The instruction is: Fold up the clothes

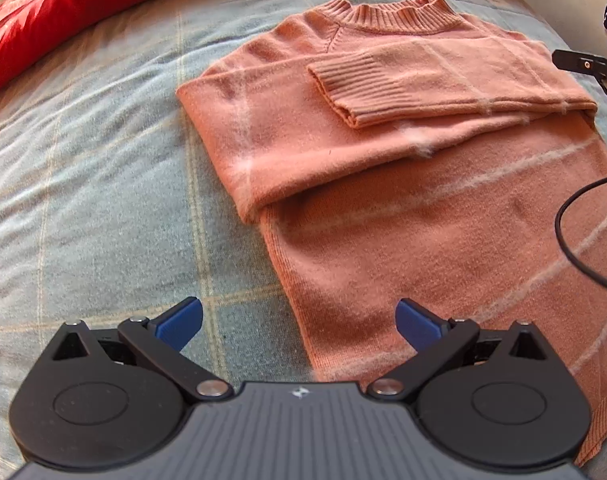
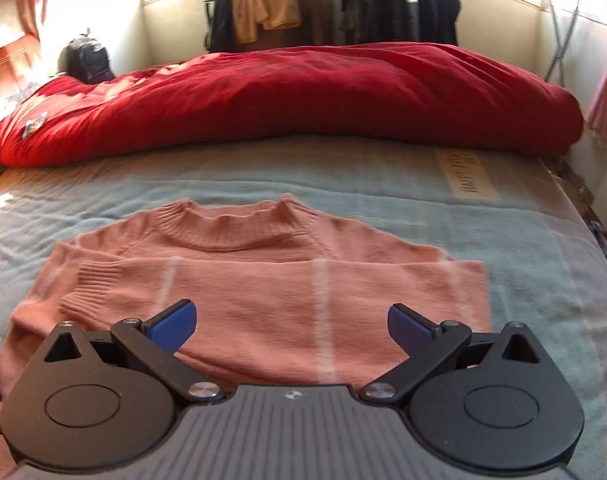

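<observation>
A salmon-pink knit sweater [image 1: 383, 168] lies flat on the bed, collar at the far end, both sleeves folded across the chest; the ribbed cuff [image 1: 343, 84] of the upper sleeve lies on top. My left gripper [image 1: 299, 326] is open and empty, over the sweater's left body edge near the hem. In the right wrist view the sweater [image 2: 263, 296] lies straight ahead, collar away from me. My right gripper [image 2: 291, 328] is open and empty, above the folded sleeve. A bit of the right gripper [image 1: 583, 66] shows at the right edge of the left wrist view.
The bed has a pale blue checked blanket [image 1: 103, 200]. A red duvet [image 2: 303, 96] is bunched along the far side. A black cable [image 1: 575, 240] loops over the sweater's right side. Hanging clothes and a drying rack [image 2: 559, 20] stand beyond the bed.
</observation>
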`<state>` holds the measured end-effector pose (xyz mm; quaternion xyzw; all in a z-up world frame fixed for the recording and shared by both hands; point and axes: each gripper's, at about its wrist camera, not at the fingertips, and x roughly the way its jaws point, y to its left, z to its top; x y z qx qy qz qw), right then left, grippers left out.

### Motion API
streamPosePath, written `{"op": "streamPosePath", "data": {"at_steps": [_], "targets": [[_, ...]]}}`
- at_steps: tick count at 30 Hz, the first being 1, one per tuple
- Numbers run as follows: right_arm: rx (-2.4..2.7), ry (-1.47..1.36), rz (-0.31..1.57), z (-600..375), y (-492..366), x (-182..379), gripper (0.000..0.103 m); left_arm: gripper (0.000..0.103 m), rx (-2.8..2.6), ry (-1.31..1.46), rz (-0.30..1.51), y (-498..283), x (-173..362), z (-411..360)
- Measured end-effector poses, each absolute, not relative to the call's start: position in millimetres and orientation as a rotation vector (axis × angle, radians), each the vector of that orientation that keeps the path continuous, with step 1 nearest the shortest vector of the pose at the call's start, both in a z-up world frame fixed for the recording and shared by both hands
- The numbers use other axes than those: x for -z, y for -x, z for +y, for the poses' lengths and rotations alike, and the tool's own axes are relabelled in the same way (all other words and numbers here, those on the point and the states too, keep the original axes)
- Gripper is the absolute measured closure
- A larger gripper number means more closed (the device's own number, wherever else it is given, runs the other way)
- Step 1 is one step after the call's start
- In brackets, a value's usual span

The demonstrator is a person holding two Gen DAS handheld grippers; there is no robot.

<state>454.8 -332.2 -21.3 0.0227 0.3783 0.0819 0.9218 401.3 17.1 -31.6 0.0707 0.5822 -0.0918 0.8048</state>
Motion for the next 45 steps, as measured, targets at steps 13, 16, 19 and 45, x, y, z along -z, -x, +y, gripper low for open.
{"op": "streamPosePath", "data": {"at_steps": [13, 16, 19, 45], "targets": [[-0.059, -0.225, 0.842, -425.5, -414.0, 57.4, 0.000, 0.001, 0.344, -0.209, 1.064, -481.9, 0.8, -112.8], [0.041, -0.120, 0.880, -438.6, -408.7, 73.0, 0.000, 0.001, 0.376, -0.191, 1.044, -496.4, 6.2, -139.2], [0.075, -0.046, 0.884, -447.6, -412.5, 83.5, 0.000, 0.001, 0.401, -0.132, 1.051, -509.7, 15.7, -156.1], [-0.192, 0.153, 0.716, -407.7, -465.1, 18.7, 0.000, 0.001, 0.401, -0.077, 1.087, -531.7, 64.8, -134.6]]}}
